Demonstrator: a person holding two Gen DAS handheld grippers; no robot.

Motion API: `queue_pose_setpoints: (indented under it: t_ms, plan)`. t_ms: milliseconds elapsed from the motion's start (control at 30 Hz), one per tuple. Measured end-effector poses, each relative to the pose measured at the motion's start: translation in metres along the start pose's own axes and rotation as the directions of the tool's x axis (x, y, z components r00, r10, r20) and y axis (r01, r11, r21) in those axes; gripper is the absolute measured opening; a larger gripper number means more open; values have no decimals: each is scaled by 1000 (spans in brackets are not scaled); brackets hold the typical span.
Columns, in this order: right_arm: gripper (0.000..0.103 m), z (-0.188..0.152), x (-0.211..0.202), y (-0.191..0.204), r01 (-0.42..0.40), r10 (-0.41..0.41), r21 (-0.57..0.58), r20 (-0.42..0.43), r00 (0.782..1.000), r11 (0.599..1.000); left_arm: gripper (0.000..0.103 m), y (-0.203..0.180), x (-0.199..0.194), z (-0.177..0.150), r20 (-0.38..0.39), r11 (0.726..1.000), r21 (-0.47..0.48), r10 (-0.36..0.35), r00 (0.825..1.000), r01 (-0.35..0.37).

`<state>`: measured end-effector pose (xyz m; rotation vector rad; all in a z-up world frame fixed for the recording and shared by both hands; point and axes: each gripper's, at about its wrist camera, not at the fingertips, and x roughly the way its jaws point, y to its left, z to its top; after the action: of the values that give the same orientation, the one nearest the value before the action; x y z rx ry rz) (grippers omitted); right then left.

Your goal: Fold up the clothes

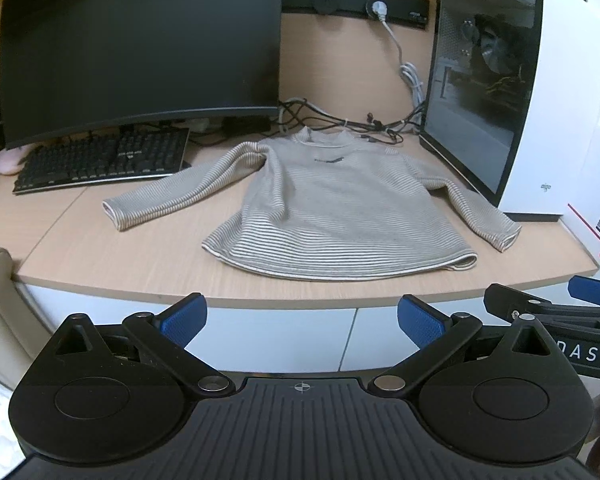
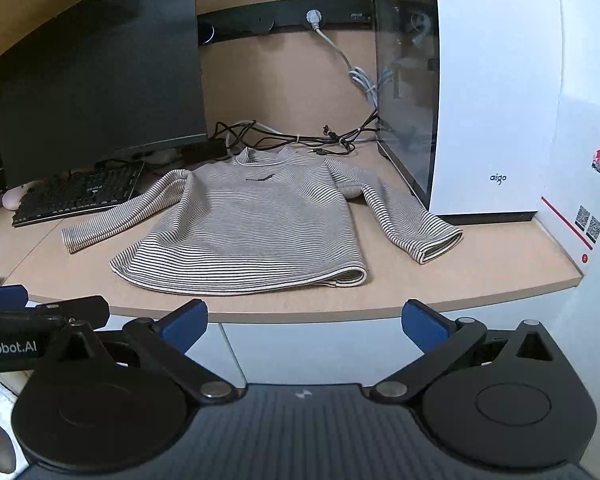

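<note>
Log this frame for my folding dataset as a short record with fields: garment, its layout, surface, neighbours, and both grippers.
garment: grey-and-white striped long-sleeved shirt
layout: flat, front up, collar away from the cameras, both sleeves spread outward, unfolded
surface: light wooden desk
neighbours: black curved monitor and black keyboard to its left; white glass-sided computer case to its right; tangled cables behind
left gripper: open, empty, short of the desk edge
right gripper: open, empty, short of the desk edge

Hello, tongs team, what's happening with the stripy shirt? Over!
Left tongs open, right tongs open, both short of the desk. Stripy shirt flat, sleeves out, unfolded. Right sleeve close beside the computer case; keyboard near the left sleeve.
</note>
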<state>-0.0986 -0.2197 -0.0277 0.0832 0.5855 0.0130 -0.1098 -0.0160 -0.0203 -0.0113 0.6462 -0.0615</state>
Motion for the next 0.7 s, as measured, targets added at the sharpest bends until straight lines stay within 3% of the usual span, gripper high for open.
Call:
queue_pose_setpoints:
  t_ms: [700]
  plan:
    - [103, 1, 7, -1, -5, 5, 2, -20, 1000, 1000, 103, 2, 6, 1, -23, 1000, -3, 3, 1000, -3]
